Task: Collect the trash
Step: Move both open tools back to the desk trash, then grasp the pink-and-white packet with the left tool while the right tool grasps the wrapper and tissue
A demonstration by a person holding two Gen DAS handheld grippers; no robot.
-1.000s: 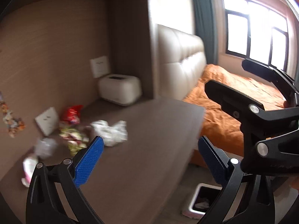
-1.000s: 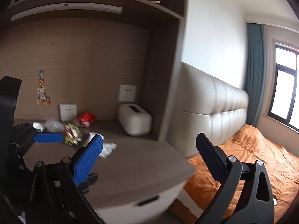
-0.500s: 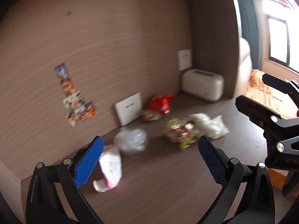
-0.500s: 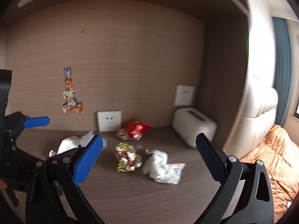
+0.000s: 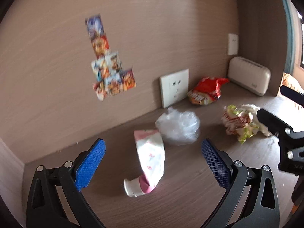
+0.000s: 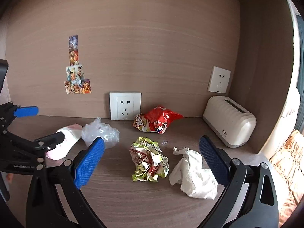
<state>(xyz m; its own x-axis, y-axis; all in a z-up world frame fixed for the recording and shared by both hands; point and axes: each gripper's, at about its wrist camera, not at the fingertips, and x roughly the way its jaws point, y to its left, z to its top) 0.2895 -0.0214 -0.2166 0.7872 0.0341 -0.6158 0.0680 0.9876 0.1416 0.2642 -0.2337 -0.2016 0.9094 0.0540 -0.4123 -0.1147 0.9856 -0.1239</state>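
Trash lies on a wooden desk (image 6: pixel 121 205). A pink and white tube (image 5: pixel 150 157) lies between my open left gripper's (image 5: pixel 152 161) fingers. Behind it sits a clear plastic bag (image 5: pixel 177 127). A red snack bag (image 5: pixel 206 91) lies by the wall. A crumpled green wrapper (image 6: pixel 148 161) sits between my open right gripper's (image 6: pixel 152 161) fingers, with a white tissue (image 6: pixel 193 174) just to its right. The tube (image 6: pixel 66 142), plastic bag (image 6: pixel 100 133) and red bag (image 6: pixel 157 119) also show in the right wrist view. Both grippers are empty.
A white tissue box (image 6: pixel 229 121) stands at the desk's right back corner. Wall sockets (image 6: pixel 125 105) and stickers (image 6: pixel 77 70) are on the back panel. A side panel (image 6: pixel 266 66) closes the right. An orange bed (image 6: pixel 286 159) lies beyond.
Both grippers have swung left from the bed toward the desk and come closer to the trash. The left gripper now frames the tube, the right the green wrapper.
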